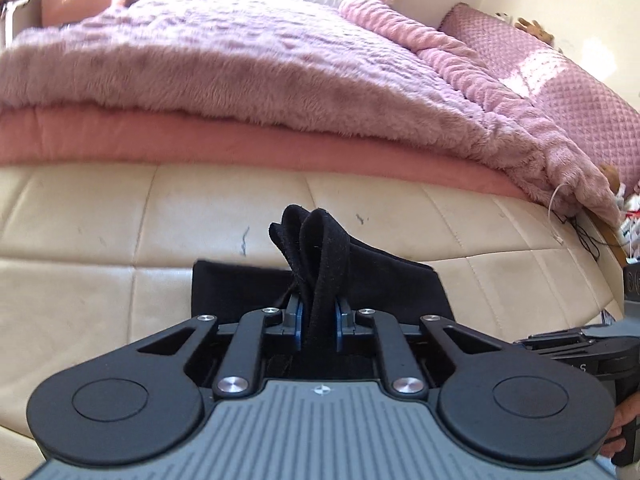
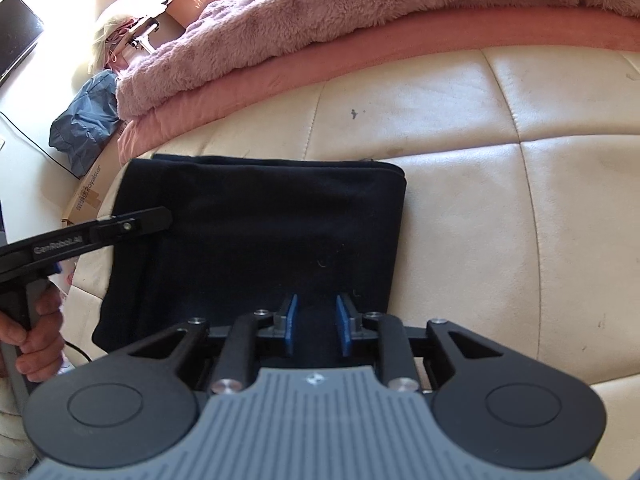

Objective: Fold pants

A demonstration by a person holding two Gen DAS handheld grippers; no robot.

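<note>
The black pants point(image 2: 260, 232) lie folded into a rough rectangle on the cream leather surface point(image 2: 500, 160). My left gripper point(image 1: 319, 312) is shut on a bunched fold of the pants point(image 1: 316, 248), which stands up between its blue pads. In the right wrist view the left gripper point(image 2: 160, 216) reaches in from the left over the pants' left edge. My right gripper point(image 2: 316, 320) is open with its blue pads apart, just above the near edge of the pants, holding nothing.
A fluffy pink blanket point(image 1: 240, 72) over a pink sheet point(image 1: 200, 140) lies behind the leather surface. A blue bag point(image 2: 88, 120), a cardboard box point(image 2: 86, 196) and a dark screen point(image 2: 16, 36) are on the floor to the left.
</note>
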